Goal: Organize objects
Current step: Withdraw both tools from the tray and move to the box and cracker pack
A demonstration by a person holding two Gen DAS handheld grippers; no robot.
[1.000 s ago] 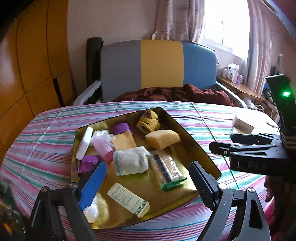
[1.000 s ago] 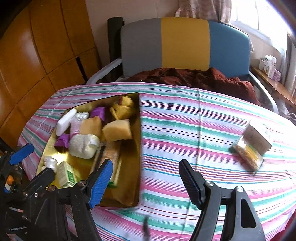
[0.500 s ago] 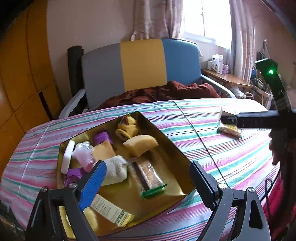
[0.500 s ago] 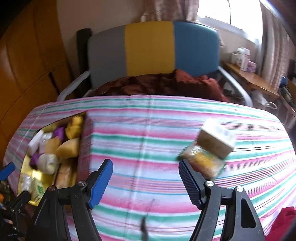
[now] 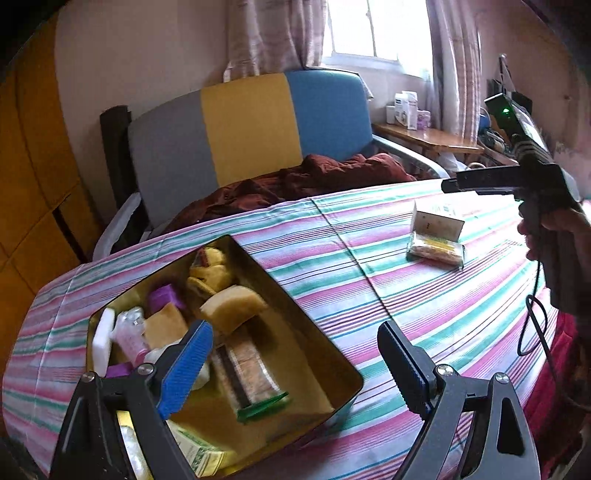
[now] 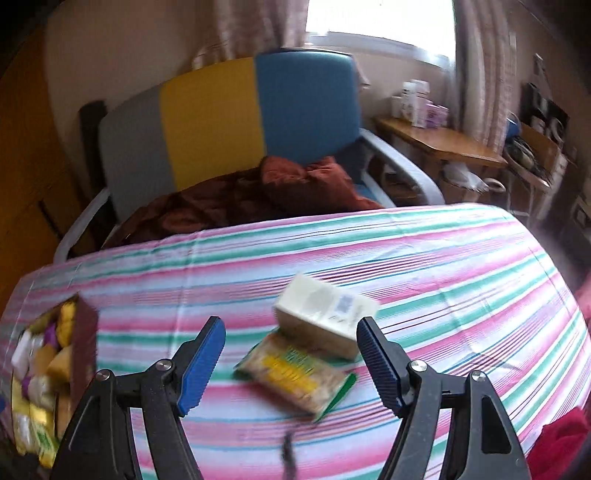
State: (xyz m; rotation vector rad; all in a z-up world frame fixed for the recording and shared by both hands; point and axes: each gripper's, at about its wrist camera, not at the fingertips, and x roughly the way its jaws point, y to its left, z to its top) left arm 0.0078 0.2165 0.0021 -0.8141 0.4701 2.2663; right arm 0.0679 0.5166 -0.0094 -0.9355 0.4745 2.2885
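Striped tablecloth (image 6: 424, 258) carries a box (image 6: 325, 314) and packet (image 6: 295, 373); both tongs (image 6: 291, 362) (image 5: 295, 363) gape empty.

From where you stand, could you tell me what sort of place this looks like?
Probably a lived-in room at home, perhaps a bedroom or sitting room: an upholstered armchair with a rumpled brown blanket, a curtained window, and a table under a striped cloth.

Behind the striped tablecloth (image 5: 424, 295) I see an armchair (image 5: 251, 122) with grey, yellow and blue back panels, a rumpled maroon blanket (image 5: 306, 181) heaped on its seat. Wooden panelling (image 5: 33, 166) fills my left. Small boxes (image 6: 419, 101) stand on a wooden side table (image 6: 443, 142) under the curtained window (image 5: 373, 33).
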